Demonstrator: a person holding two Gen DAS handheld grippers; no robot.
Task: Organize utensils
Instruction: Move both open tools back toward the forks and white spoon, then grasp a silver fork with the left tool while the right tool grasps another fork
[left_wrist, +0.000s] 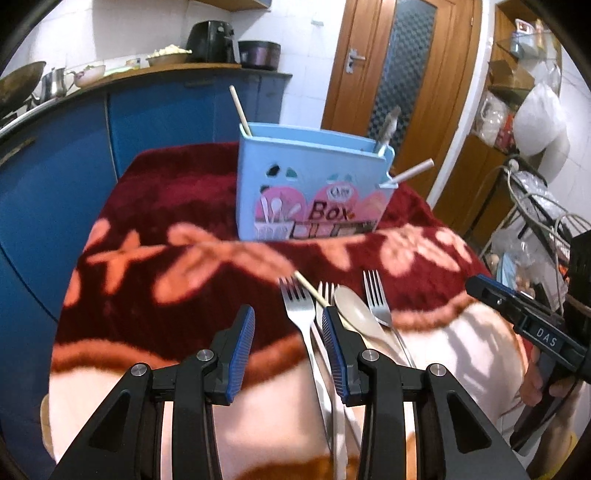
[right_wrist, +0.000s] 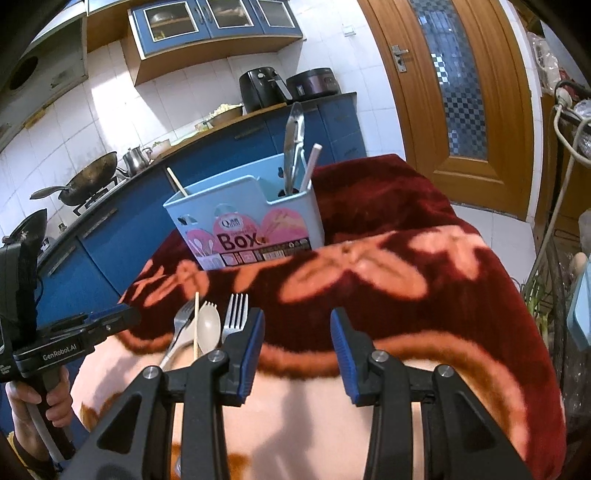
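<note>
Box already holds some utensils; forks, spoon and chopstick wait; both my jaws gape empty.

White tiled walls back a counter over blue cabinets. A wooden door with a patterned glass panel stands right; blue glass-fronted cupboards hang above.

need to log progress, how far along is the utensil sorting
Partly done: the blue box already holds a chopstick, metal tongs and a white handle. Nothing is in hand; left gripper and right gripper are both open and empty. Left on the blanket: three forks, a beige spork and a chopstick.
</note>
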